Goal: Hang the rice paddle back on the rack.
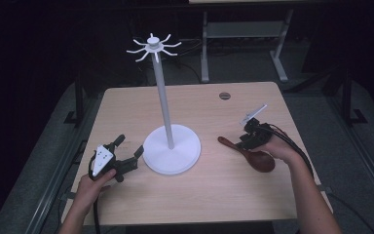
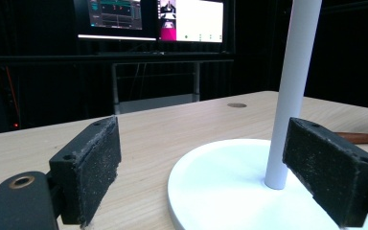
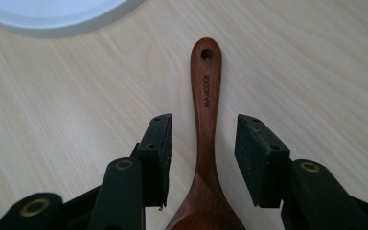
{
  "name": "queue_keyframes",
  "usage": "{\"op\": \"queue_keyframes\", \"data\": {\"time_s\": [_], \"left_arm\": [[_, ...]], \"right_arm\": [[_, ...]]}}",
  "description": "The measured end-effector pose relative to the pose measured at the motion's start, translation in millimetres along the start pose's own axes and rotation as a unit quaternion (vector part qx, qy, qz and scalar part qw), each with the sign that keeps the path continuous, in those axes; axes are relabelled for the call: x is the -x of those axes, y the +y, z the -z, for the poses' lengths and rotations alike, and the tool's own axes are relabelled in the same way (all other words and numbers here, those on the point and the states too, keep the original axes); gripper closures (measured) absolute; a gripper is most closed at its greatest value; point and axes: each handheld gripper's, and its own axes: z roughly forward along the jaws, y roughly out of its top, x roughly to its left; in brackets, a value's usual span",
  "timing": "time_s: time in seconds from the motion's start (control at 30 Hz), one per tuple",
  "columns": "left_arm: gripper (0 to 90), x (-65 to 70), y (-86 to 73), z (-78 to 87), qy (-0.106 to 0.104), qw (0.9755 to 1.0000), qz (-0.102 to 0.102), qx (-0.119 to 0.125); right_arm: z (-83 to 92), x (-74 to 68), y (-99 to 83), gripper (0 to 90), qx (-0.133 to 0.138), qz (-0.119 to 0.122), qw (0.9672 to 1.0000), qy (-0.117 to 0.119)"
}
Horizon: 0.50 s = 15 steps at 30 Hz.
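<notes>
While the wooden spoon (image 3: 206, 139) is lying flat on the table (image 1: 214, 195), its handle is being straddled by the right tongs (image 3: 203, 160), whose jaws are standing spread on either side with a gap to the wood, so nothing is being pinched. If the jaws are closed from this position, the slim, rounded handle is likely to be pushed sideways or rolled, because one pad is being brought to it sooner than the other; a grip this near the bowl could also let the long end droop. The left tongs (image 1: 126, 157) are being held spread too, with nothing between the pads, just beside the white stand (image 1: 171, 151). Its base is lying between the two tongs, and its pole, with small hooks (image 1: 153, 48) on top, is rising well above them, so the pole is probably going to be struck if the spoon is carried across carelessly. A hole (image 3: 206, 54) is being shown at the handle's far end, ahead of the right tongs.
</notes>
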Motion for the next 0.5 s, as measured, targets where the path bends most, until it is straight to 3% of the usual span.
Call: {"op": "queue_keyframes", "data": {"time_s": [0.23, 0.5], "left_arm": [[12.5, -0.2, 0.1, 0.0, 0.000, 1.0000, 0.003, 0.000], [12.5, -0.1, 0.0, -0.1, -0.001, 1.0000, 0.002, 0.000]], "right_arm": [[-7.3, 1.5, 11.1, 57.4, -0.055, 0.013, 0.9983, 0.007], [-19.1, 3.7, 14.7, 59.7, -0.110, 0.017, 0.9938, 0.004]]}}
